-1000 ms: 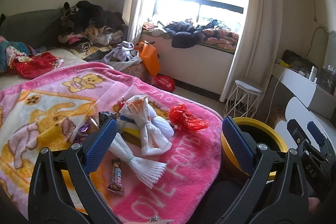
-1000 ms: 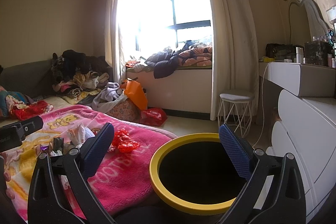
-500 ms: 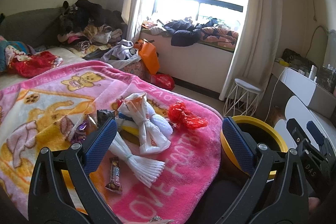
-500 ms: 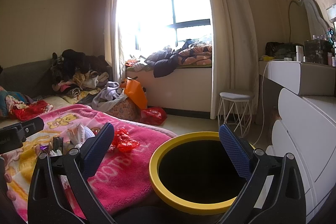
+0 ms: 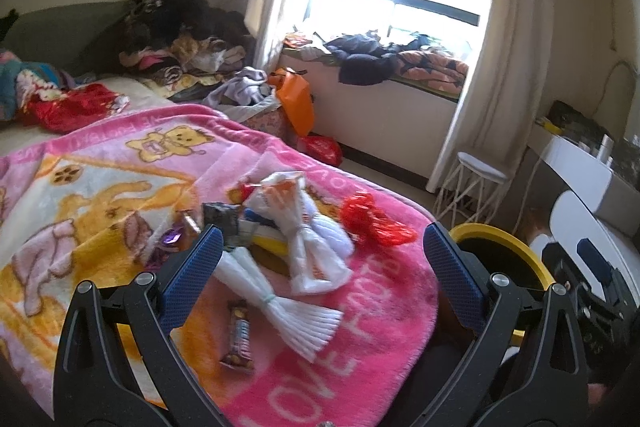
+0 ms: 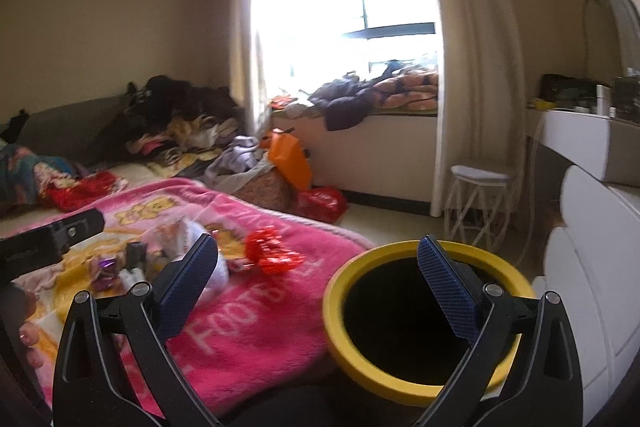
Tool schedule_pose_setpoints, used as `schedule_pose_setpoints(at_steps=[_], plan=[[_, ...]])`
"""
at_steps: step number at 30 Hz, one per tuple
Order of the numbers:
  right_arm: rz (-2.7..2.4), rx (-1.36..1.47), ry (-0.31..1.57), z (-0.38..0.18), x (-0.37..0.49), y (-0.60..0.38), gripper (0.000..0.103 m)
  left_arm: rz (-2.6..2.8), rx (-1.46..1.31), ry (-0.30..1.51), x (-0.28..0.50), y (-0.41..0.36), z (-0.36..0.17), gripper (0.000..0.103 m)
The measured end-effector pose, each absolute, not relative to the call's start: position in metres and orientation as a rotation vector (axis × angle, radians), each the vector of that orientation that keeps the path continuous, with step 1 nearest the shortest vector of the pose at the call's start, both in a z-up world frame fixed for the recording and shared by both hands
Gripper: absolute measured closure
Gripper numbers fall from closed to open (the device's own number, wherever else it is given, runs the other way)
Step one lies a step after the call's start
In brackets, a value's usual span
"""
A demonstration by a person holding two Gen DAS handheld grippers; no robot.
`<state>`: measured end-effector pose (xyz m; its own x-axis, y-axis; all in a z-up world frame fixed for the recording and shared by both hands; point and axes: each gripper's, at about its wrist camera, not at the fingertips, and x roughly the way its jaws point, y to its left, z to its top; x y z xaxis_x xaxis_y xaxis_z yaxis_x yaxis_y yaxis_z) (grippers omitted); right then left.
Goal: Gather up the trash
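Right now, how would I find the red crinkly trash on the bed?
Look at the pink blanket on the bed, near the corner closest to the yellow-rimmed bin. Just right of the knotted white plastic bags lies the red crinkly wrapper. It is the only shiny red piece, lying apart from the heap.

Knotted white plastic bags (image 5: 304,227), a crumpled red plastic bag (image 5: 372,221), a brown snack-bar wrapper (image 5: 239,335) and small wrappers lie scattered on the pink blanket; the yellow-rimmed black bin (image 6: 416,323) stands upright beside the bed.
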<state>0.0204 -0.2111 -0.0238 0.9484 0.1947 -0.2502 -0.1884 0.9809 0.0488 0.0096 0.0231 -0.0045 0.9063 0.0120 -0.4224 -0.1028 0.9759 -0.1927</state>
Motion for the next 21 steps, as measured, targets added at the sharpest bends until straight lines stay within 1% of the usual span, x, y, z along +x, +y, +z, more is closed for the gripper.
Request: schedule_pose_setpoints(at_steps=[10, 21], plan=[[0.387, 0.007, 0.346, -0.02, 0.04, -0.148, 0.006, 0.173, -0.261, 0.437, 0.012, 0.067, -0.01, 0.011], [0.501, -0.033, 0.445, -0.022, 0.073, -0.091, 0.006, 0.312, -0.311, 0.482, 0.011, 0.126, -0.023, 0.011]])
